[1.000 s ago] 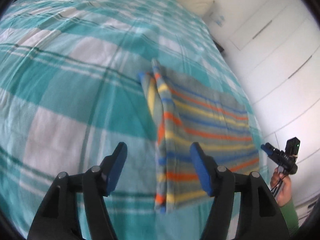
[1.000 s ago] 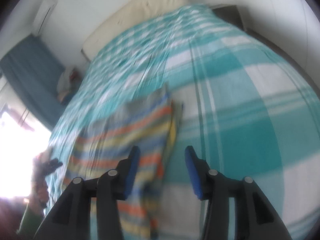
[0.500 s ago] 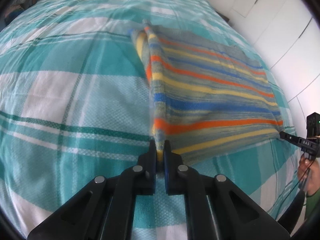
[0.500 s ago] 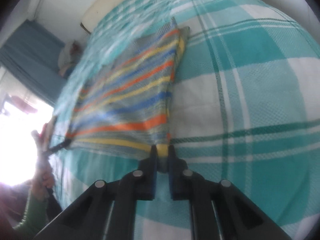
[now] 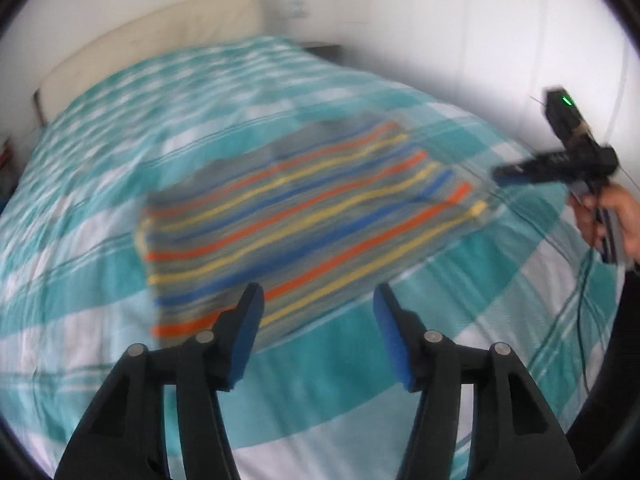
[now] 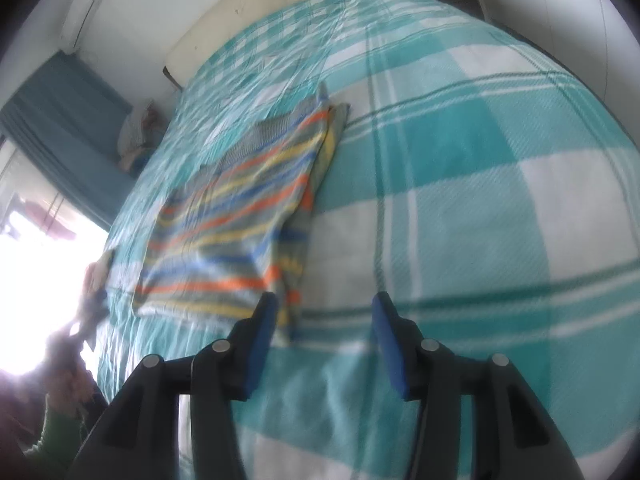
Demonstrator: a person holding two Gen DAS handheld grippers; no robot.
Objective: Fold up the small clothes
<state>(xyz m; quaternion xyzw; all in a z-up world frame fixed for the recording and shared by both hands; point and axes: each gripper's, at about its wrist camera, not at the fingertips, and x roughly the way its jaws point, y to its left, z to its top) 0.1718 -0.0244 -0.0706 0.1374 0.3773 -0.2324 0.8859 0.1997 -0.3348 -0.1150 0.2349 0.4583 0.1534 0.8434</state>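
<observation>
A striped garment (image 5: pixel 304 216) in grey, orange, yellow and blue lies folded flat on the teal checked bedspread (image 5: pixel 360 368). It also shows in the right wrist view (image 6: pixel 244 216), left of centre. My left gripper (image 5: pixel 318 334) is open and empty, held above the garment's near edge. My right gripper (image 6: pixel 322 340) is open and empty, above the bedspread just right of the garment's near corner. The right gripper also shows in the left wrist view (image 5: pixel 560 160), at the garment's far right. The left wrist view is motion-blurred.
A cream headboard (image 5: pixel 152 44) stands at the far end of the bed. White wardrobe doors (image 5: pixel 500 40) line the right side. A blue curtain (image 6: pixel 60 120) and a bright window (image 6: pixel 36 280) are on the left. A cable (image 5: pixel 584 300) trails from the right hand.
Both grippers were shut on the garment's near corners half a second ago. Both have let go, opened and pulled back. The garment now lies folded on the bed.
</observation>
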